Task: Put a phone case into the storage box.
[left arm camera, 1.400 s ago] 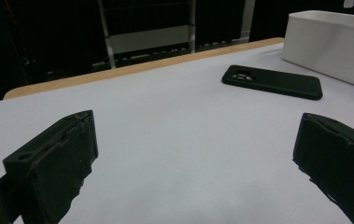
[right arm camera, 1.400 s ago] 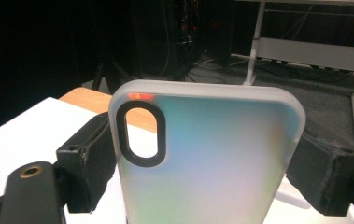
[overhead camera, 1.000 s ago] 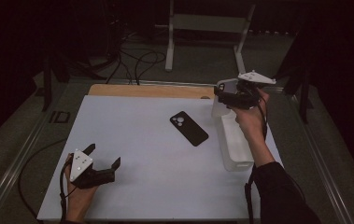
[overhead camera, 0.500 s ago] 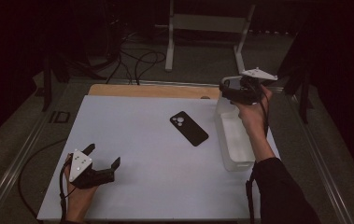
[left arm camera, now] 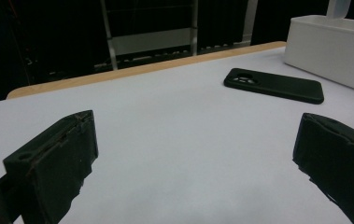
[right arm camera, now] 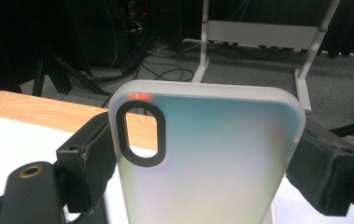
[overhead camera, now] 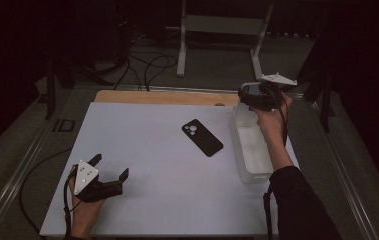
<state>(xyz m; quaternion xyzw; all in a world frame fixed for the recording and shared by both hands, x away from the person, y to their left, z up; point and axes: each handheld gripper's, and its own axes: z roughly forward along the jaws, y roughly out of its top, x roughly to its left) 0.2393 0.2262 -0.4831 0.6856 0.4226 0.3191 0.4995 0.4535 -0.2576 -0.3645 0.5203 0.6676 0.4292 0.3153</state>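
A frosted translucent phone case (right arm camera: 212, 154) with an oval camera cut-out stands upright between the jaws of my right gripper (right arm camera: 207, 156), which is shut on its two side edges. In the high view that gripper (overhead camera: 257, 98) hovers over the far end of the white bin (overhead camera: 237, 150), and the case (overhead camera: 240, 111) hangs below it. A black phone (overhead camera: 202, 137) lies camera side up mid-table; in the left gripper view the phone (left arm camera: 273, 85) lies ahead. My left gripper (overhead camera: 109, 172) rests near the front left, open and empty (left arm camera: 193, 154).
The long white bin (left arm camera: 329, 39) runs along the table's right side. A wooden strip (overhead camera: 162, 97) borders the far edge of the white tabletop. Beyond it are cables and a metal stand (overhead camera: 222, 25) on the floor.
My right gripper has shifted slightly to the right and down with the case over the bin's far end. The left gripper and the black phone have stayed put.
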